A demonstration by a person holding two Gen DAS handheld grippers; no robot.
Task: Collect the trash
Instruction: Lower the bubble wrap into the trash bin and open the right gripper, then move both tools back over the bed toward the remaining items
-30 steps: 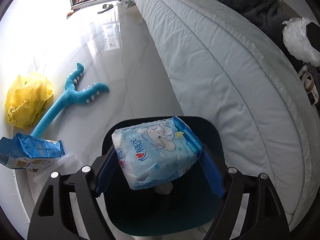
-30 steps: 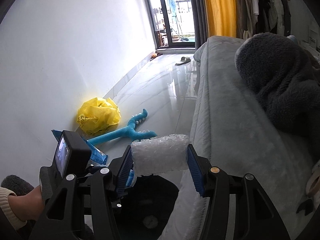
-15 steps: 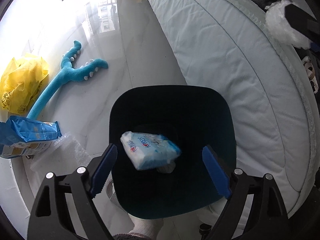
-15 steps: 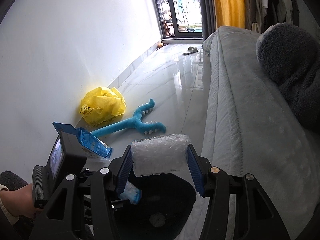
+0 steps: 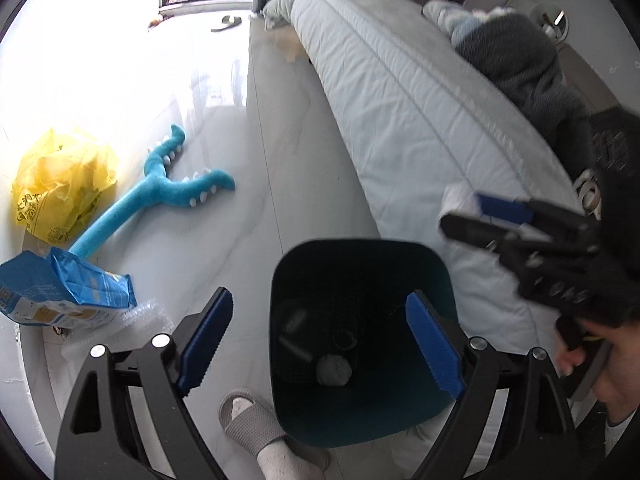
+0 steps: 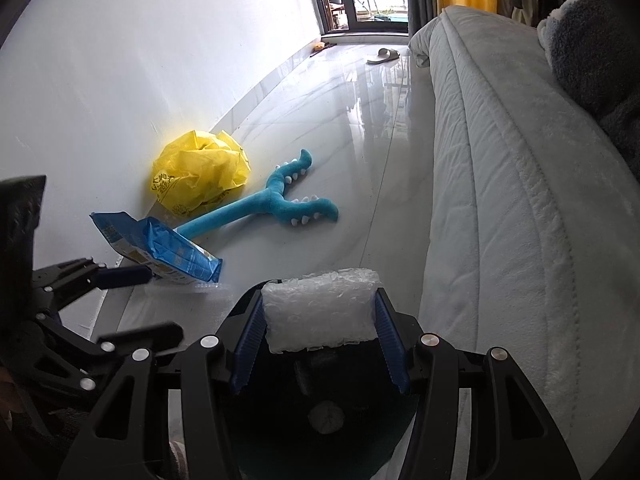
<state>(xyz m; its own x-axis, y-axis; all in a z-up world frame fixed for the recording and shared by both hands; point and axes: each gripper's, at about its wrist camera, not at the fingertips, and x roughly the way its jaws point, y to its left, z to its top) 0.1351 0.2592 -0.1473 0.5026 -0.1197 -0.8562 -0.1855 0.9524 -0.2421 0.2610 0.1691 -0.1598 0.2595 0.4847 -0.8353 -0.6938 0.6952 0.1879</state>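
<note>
- Hovering over dark bin point(image 5: 362, 344), left gripper point(image 5: 320, 338) has just spread wide, nothing between its blue pads; blue packet point(image 5: 60, 294) lies off to its left.
- Right gripper point(image 6: 320, 338) clamps bubble-wrap wad point(image 6: 322, 308) above the bin point(image 6: 324, 432); yellow bag point(image 6: 200, 170) far ahead-left.

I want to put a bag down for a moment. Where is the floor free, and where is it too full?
The widest free strip of floor runs between the blue plush toy and the bed, up toward the window. Along the wall it is crowded: yellow plastic bag, blue packet, clear wrap. Near the bin stands a slippered foot.
</note>
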